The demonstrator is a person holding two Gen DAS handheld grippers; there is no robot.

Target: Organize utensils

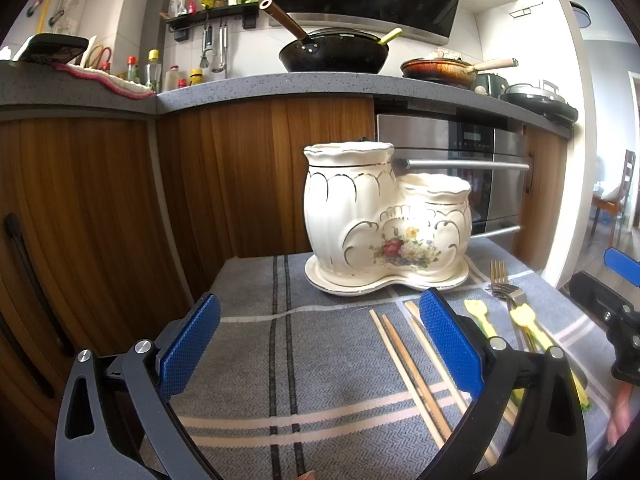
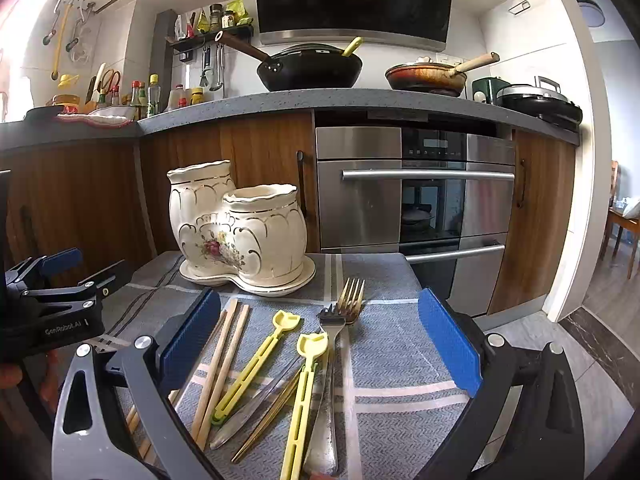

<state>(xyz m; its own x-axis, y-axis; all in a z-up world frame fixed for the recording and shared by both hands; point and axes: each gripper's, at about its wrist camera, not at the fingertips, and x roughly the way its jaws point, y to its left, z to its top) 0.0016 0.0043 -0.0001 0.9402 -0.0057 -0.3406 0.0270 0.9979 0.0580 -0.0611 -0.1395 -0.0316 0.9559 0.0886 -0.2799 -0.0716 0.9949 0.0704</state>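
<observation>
The cloth-covered table (image 2: 384, 360) carries everything: the ceramic holder (image 2: 240, 232) stands at its far edge, both cups apparently empty, so sorting looks not yet begun. Nearer lie the chopsticks (image 2: 224, 360), yellow utensils (image 2: 256, 364) and forks (image 2: 348, 300), loose on the cloth. The right gripper (image 2: 320, 344) hangs spread wide, empty, straddling them; the left gripper (image 1: 320, 344) gapes too, chopsticks under its right finger. Next call: descend, pinch one piece.
</observation>
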